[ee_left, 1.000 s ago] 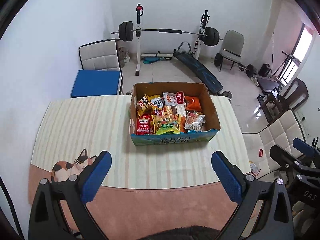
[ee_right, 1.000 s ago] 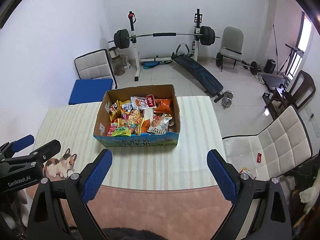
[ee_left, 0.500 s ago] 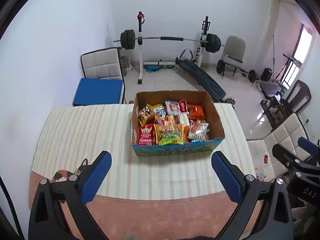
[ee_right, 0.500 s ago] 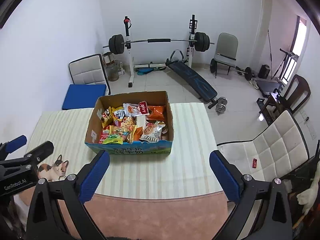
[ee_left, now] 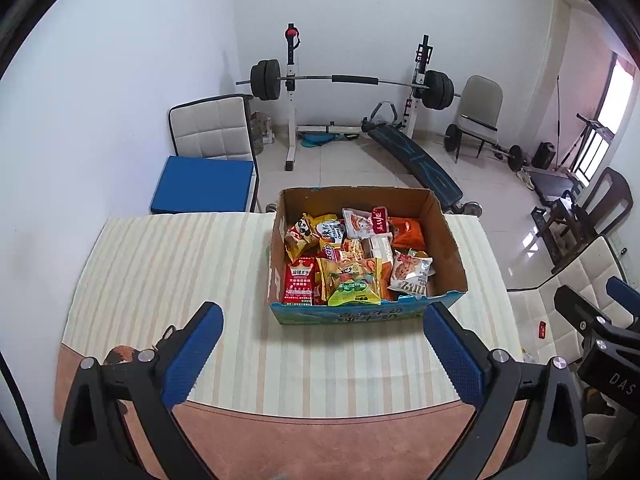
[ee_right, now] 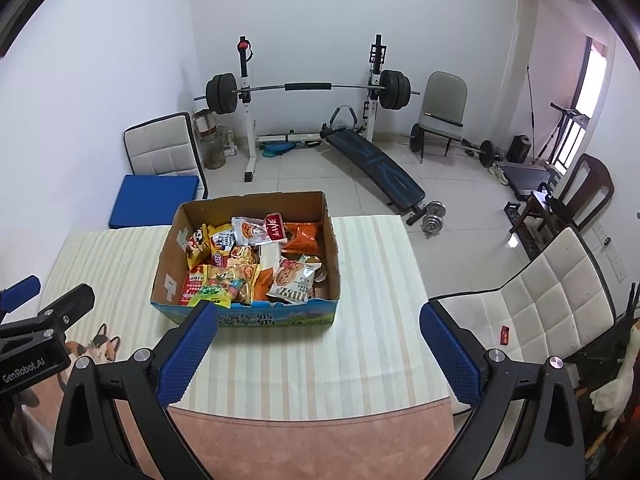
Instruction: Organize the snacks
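Left wrist view: left gripper [ee_left: 322, 350] spread wide, empty, hovering short of cardboard box [ee_left: 366, 314] on striped tablecloth [ee_left: 176, 264]. Right gripper [ee_right: 318, 348] likewise wide, nothing held. Snack packets [ee_left: 352, 280] heaped loose inside: judged light, crinkly, slippery, crushable; pinch a sealed edge. Legible: "LIVE" on red pouch [ee_left: 379, 219]; "GenRobot.AI" on left gripper's body.

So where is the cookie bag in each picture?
Left wrist view: the cookie bag lies right of centre, in the box's near right corner.
Right wrist view: the cookie bag lies left of centre, in the same near right corner of the box.
Shared landmark: the green bag lies to its left in both views.
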### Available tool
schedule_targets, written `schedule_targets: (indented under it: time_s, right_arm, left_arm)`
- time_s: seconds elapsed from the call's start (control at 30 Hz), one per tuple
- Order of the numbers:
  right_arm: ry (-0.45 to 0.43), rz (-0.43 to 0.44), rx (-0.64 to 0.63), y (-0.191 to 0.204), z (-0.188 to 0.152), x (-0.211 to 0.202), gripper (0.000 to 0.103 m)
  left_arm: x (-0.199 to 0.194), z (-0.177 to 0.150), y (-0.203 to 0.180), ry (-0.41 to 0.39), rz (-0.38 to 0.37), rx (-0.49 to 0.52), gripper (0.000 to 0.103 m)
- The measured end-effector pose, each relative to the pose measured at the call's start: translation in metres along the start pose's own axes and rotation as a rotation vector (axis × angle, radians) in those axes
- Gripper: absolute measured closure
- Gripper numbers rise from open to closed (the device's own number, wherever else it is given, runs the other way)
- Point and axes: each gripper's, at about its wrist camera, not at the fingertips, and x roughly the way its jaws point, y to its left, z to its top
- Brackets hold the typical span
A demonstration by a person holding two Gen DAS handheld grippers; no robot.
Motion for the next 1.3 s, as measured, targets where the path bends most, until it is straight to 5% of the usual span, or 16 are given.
schedule_targets:
  time_s: [1.3]
  right_arm:
    - [-0.003,0.002,0.001,-0.001,-0.009,0.003,0.0]
  left_arm:
    - [0.001,-0.002,-0.005,0.005,-0.019,-0.001,0.0]
